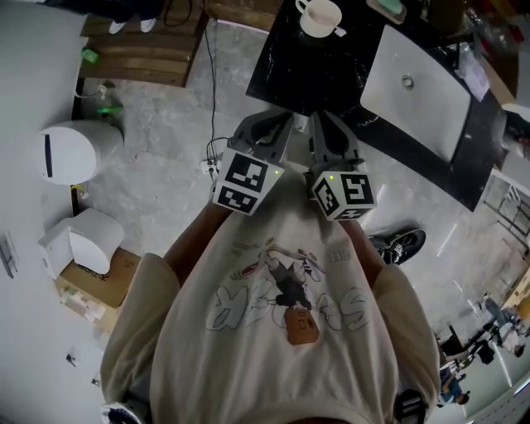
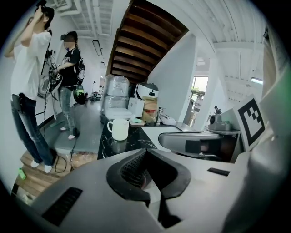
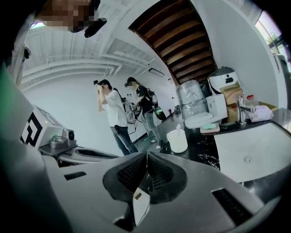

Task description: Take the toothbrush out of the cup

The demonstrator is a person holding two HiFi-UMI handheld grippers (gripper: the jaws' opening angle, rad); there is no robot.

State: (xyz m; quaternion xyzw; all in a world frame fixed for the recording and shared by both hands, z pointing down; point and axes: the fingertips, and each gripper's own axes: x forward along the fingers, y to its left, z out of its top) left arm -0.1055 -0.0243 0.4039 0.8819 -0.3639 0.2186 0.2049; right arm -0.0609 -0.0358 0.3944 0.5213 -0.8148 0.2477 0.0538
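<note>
A white cup stands on the black marble counter ahead of me. In the right gripper view a white toothbrush handle sticks up out of the cup. The cup also shows in the left gripper view, far beyond the jaws. My left gripper and right gripper hang side by side in front of the counter's near edge, well short of the cup. Both are shut with nothing between their pads, as seen in the left gripper and right gripper views.
A white sink basin is set into the counter right of the cup, with a faucet and a soap dish behind it. On the floor are a white toilet, a cardboard box, a wooden pallet and cables. Two people stand farther off.
</note>
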